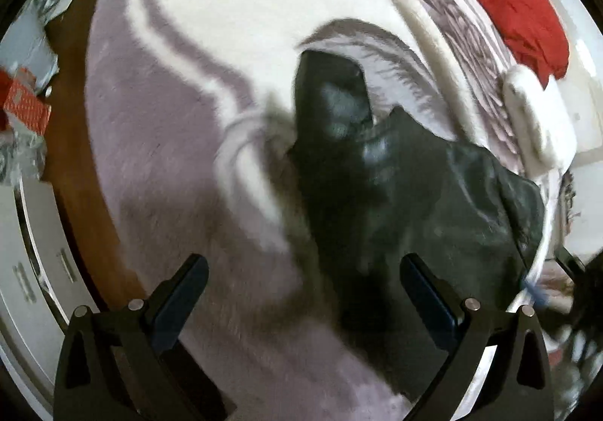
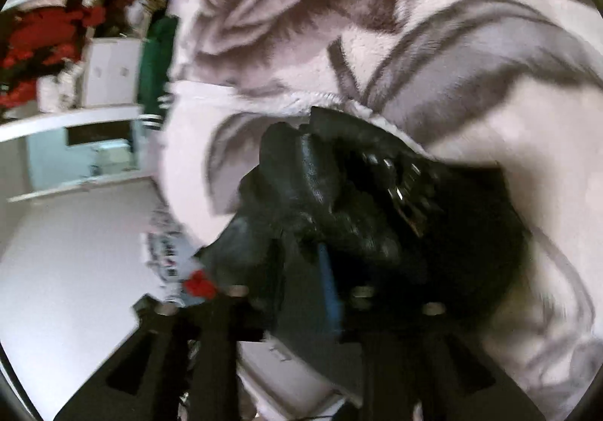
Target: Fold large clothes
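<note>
A black, leather-like garment (image 1: 414,195) lies crumpled on a fleece blanket (image 1: 226,25) with a grey flower pattern; one part of it sticks up towards the middle. My left gripper (image 1: 303,270) hovers above its near edge, open, with nothing between the fingers. In the blurred right wrist view the same garment (image 2: 358,195) is bunched up right in front of my right gripper (image 2: 297,251). Dark cloth fills the gap beside the blue pad (image 2: 328,277) and hides the fingertips. The bunch looks raised off the blanket (image 2: 490,100).
A red garment (image 1: 508,6) lies at the blanket's far right edge. Left of the bed run a wooden floor (image 1: 75,157), a red box (image 1: 26,100) and white furniture (image 1: 34,232). The right wrist view shows a hanging green garment (image 2: 158,55) and shelves (image 2: 109,70).
</note>
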